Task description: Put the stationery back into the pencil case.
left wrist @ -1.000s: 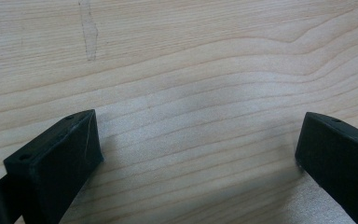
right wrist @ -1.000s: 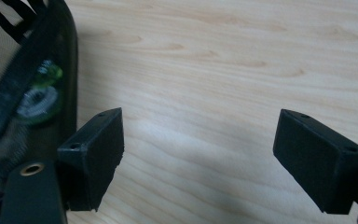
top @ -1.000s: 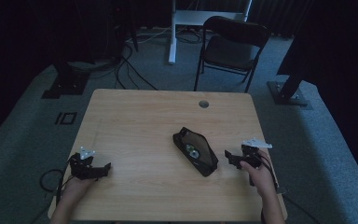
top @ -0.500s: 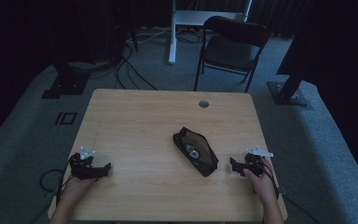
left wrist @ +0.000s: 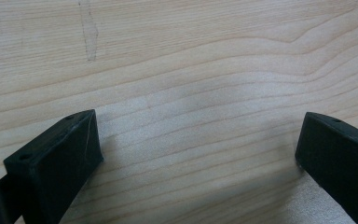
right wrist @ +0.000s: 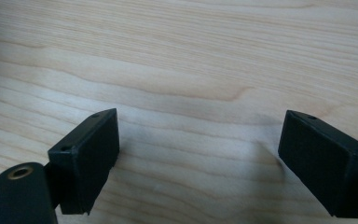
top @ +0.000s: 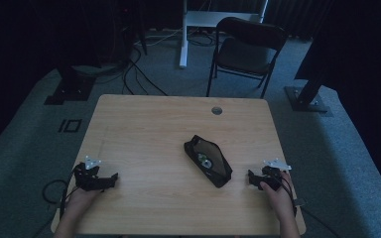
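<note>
Wood-grain worktop (top: 149, 129) carries a black pouch (top: 208, 160), lying open at centre-right, angled from far-left to near-right; something small and round is seen inside. Left gripper (top: 110, 179) is held at the near-left corner, jaws spread wide with bare wood between them. Right gripper (top: 252, 178) is held at the near-right edge, just right of the pouch and apart from it, jaws likewise spread wide, nothing between them.

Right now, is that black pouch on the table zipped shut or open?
Open. In the high view the black pouch lies flat on the table with its top gaping, something small and shiny visible inside.
</note>
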{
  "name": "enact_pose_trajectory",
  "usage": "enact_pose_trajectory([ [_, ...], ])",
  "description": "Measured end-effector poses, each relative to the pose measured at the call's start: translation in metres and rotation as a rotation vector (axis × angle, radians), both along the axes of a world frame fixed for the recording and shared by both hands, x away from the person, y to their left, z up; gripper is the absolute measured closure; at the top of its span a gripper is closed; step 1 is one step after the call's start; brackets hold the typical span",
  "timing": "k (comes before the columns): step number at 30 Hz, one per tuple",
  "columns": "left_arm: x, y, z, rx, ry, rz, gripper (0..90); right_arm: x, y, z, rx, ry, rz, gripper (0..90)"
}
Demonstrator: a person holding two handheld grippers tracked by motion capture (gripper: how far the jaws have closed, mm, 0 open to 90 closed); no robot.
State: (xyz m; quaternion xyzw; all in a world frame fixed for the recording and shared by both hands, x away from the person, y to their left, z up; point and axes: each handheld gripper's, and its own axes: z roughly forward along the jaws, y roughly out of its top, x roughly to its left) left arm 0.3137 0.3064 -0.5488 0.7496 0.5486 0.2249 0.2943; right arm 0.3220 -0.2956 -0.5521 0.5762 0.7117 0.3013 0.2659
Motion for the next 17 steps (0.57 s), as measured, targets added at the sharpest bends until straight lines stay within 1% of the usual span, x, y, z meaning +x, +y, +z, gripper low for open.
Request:
enact_pose_trajectory([
  [3, 0.0, 0.0, 0.0, 0.0, 0.0, 0.0, 0.2, -0.0009, -0.0011, -0.0002, 0.015, 0.009, -0.025, 12.4],
  [5, 0.0, 0.0, 0.0, 0.0, 0.0, 0.0, 0.2, -0.0017, -0.0007, -0.0005, 0.04, 0.019, -0.035, 12.8],
  [10, 0.0, 0.0, 0.0, 0.0, 0.0, 0.0, 0.2, -0.0013, -0.0002, -0.0006, 0.041, 0.02, -0.034, 12.4],
  [13, -0.0005, 0.0, 0.0001, 0.001, 0.0, 0.012, 0.2, -0.0007, -0.0001, -0.0006, 0.041, 0.02, -0.036, 12.3],
  [17, -0.0007, -0.0002, 0.0001, 0.001, 0.001, 0.015, 0.2, -0.0002, 0.0002, -0.0007, 0.04, 0.021, -0.042, 11.9],
])
